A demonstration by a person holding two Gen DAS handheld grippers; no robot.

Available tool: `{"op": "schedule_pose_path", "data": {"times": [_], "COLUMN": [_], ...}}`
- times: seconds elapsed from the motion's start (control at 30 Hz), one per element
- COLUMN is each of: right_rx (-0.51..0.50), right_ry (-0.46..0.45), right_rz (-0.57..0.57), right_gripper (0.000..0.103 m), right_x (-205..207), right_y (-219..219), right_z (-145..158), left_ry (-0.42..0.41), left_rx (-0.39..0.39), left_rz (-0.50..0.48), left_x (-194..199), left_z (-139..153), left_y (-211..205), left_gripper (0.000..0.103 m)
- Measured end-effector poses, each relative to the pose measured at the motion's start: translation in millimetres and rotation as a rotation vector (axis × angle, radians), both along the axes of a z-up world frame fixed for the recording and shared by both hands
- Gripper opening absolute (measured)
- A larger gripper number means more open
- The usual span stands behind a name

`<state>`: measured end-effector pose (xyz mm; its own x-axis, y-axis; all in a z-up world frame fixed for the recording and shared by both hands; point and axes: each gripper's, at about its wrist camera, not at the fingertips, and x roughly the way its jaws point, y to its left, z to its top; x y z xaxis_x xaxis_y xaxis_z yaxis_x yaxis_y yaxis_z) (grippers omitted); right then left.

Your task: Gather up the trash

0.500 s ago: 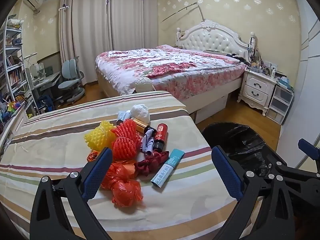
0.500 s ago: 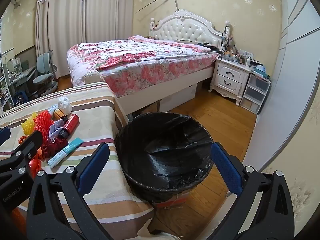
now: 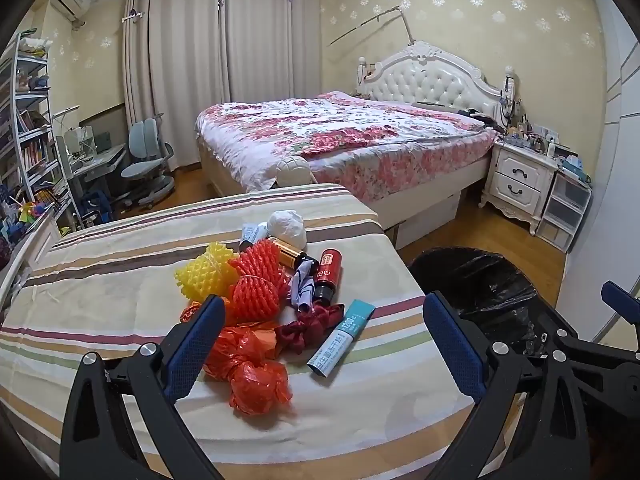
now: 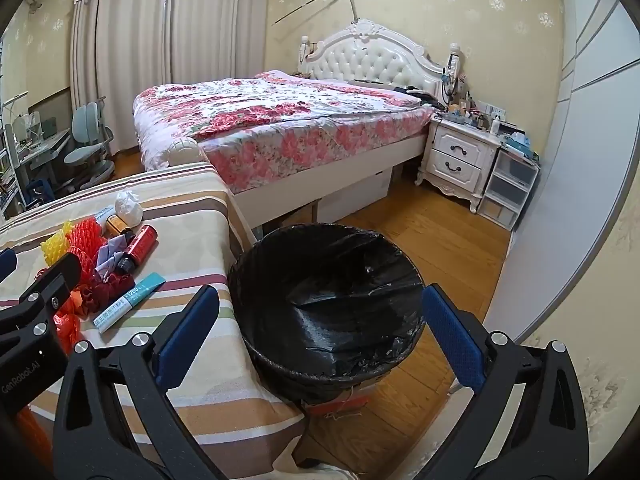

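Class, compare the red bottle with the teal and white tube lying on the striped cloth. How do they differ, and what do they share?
The red bottle is short, stout and round with a dark cap; the teal and white tube is longer and slimmer. The bottle lies farther back, against the pile of trash; the tube lies nearer the front edge. Both lie on their sides on the striped cloth.

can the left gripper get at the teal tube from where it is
Probably yes. The left gripper is open and empty, angled down over the pile, and the teal tube lies flat at the pile's right edge with nothing on top of it.
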<state>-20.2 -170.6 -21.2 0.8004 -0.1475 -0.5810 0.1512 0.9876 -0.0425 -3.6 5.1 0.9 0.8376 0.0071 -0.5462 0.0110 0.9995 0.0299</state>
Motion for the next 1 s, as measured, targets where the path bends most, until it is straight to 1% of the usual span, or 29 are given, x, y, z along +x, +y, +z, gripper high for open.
{"op": "schedule_pose_path", "data": {"times": [0.33, 0.5, 1.0], "right_rx": [-0.004, -0.002, -0.001], "right_ry": [0.000, 0.001, 0.002], "right_rz": [-0.002, -0.003, -0.004], "right_gripper": [0.099, 0.099, 0.099], "right_x": [0.4, -1.7, -0.4], "right_y": [2.1, -5.1, -3.3], "right_z": [4.3, -3.7, -5.6], "left_ry": [0.007, 0.007, 0.012], "left_rx": [0.003, 0.003, 0.005], "left_rz": [0.003, 0.003, 0.001], "left_x": [5.2, 5.2, 5.0], "left_z": [-2.8, -2.8, -5.6], "left_y": [0.0, -0.9, -2.9], "left_gripper": [0.096, 0.096, 0.096]}}
